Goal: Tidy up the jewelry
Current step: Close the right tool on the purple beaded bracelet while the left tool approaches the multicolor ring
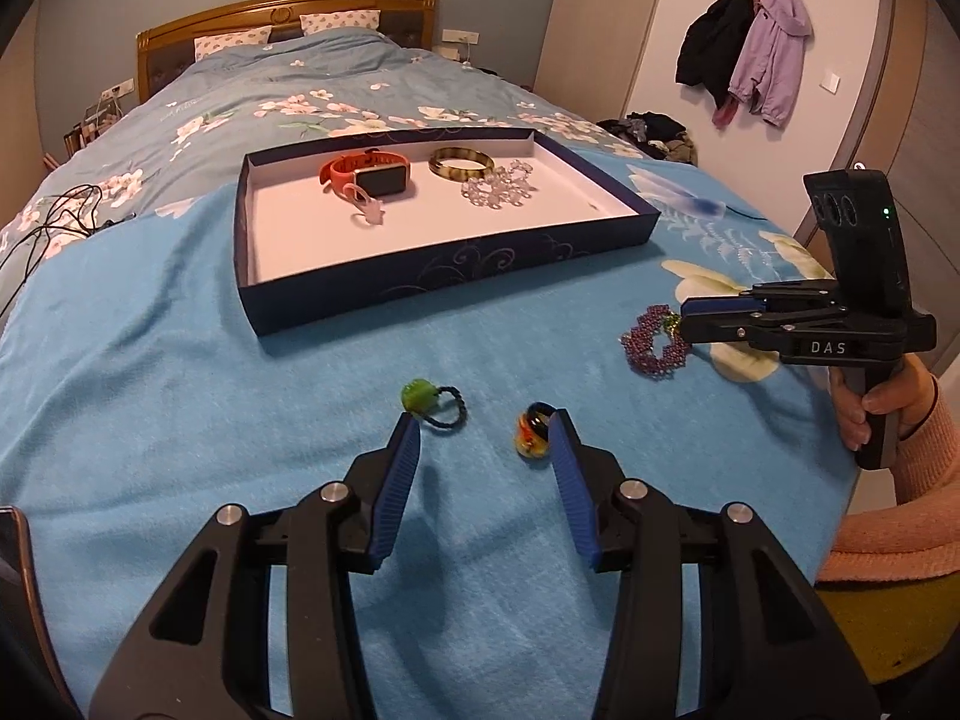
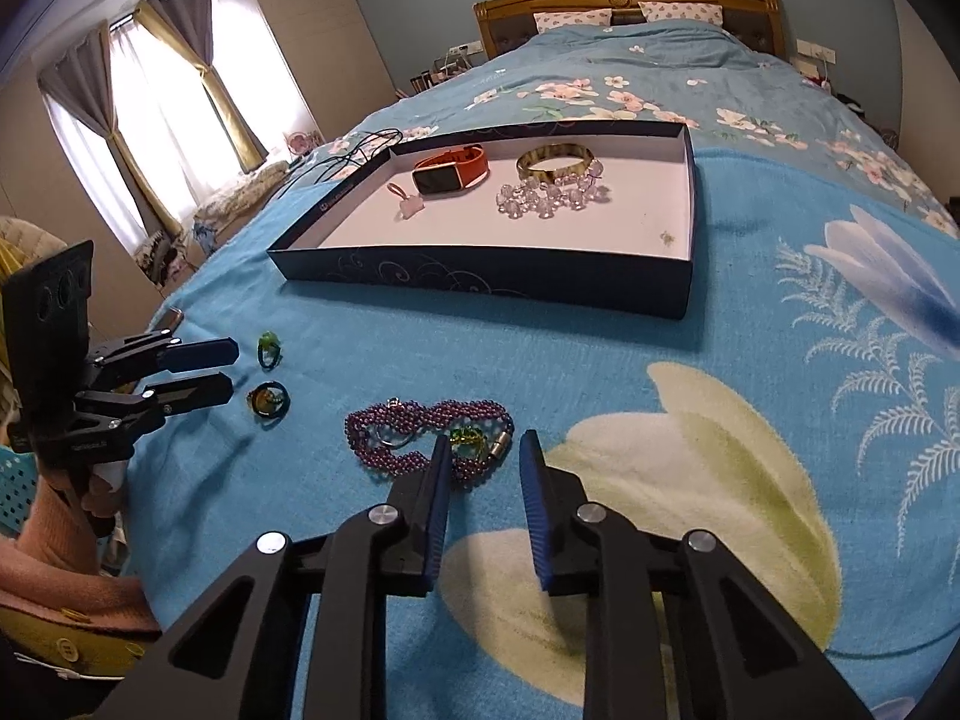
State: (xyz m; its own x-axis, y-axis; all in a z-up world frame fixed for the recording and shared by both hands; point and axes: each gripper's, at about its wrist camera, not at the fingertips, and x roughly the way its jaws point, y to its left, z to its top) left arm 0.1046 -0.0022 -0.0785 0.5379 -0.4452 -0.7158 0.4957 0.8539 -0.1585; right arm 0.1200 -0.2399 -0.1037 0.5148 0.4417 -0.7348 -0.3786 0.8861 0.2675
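Bed (image 1: 180, 138): covered by a blue floral blanket (image 2: 750, 420); all items rest on it
Box (image 1: 444, 276): dark blue, shallow, white inside, lying flat on the blanket beyond both grippers
Box contents: orange-strapped watch (image 1: 367, 175) at left; striped bangle (image 1: 461, 163) to its right; clear bead bracelet (image 1: 498, 187) touching the bangle; small pale pink charm (image 1: 367, 211) in front of the watch
Left gripper (image 1: 485, 427): released, jaws wide apart, low over the blanket; green hair tie (image 1: 431, 402) just beyond the left fingertip; orange-and-black ring (image 1: 533, 432) beside the right finger's inner face, contact cannot be determined
Right gripper (image 2: 480, 444): released, jaws apart, tips reaching the near edge of the purple bead necklace (image 2: 420, 432); nothing gripped
Purple bead necklace: coiled loosely on the blanket outside the box, well right of the two small pieces; green ornament (image 2: 465, 437) and metal clasp (image 2: 501, 443) lie between the fingertips
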